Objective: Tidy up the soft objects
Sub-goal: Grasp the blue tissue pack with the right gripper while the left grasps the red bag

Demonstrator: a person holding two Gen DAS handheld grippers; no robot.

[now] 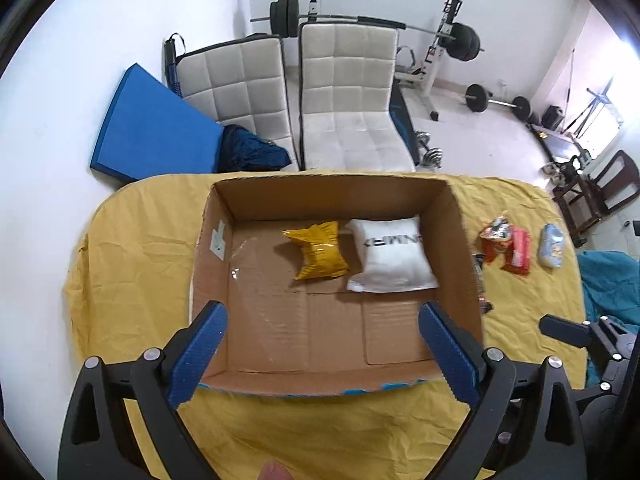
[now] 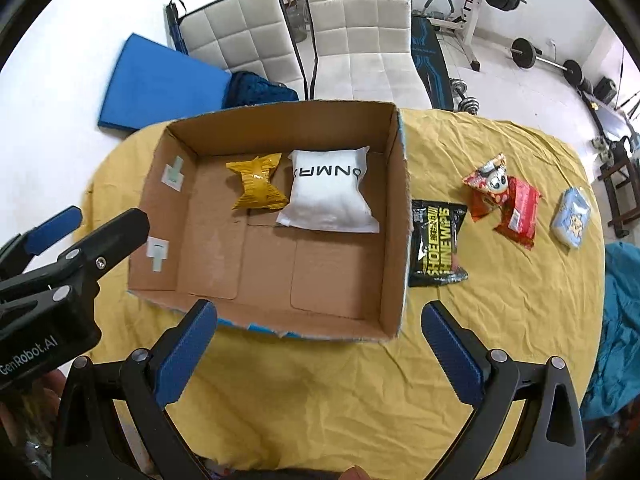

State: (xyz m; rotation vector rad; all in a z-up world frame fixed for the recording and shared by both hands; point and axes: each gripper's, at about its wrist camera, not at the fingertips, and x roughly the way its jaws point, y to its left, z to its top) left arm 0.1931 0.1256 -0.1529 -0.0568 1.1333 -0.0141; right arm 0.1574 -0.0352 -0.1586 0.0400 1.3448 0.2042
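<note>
Both grippers hang empty over the yellow-clothed worktop [image 2: 320, 380], jaws spread wide. The left gripper [image 1: 322, 344] hovers above the near edge of the cardboard box [image 1: 460, 240]; the right gripper [image 2: 320, 344] sits just off the box's near right corner.

2 soft packs are already in: a gold pouch [image 2: 258, 184] and a white pouch [image 2: 328, 196], side by side against the far wall, at 12 o'clock from the right gripper.

4 remain outside, so this looks like the gap between placements. The black shoe-wipes pack [image 2: 436, 244] lies right against the box's right wall at 1 o'clock. Farther out at 2 o'clock sit the panda snack bag [image 2: 486, 188] overlapping a red packet [image 2: 518, 216], then a pale blue tissue pack [image 2: 570, 218].

Next call, I'd say: the right gripper swings to the wipes pack, pinching its flat, crinkly edge.
</note>
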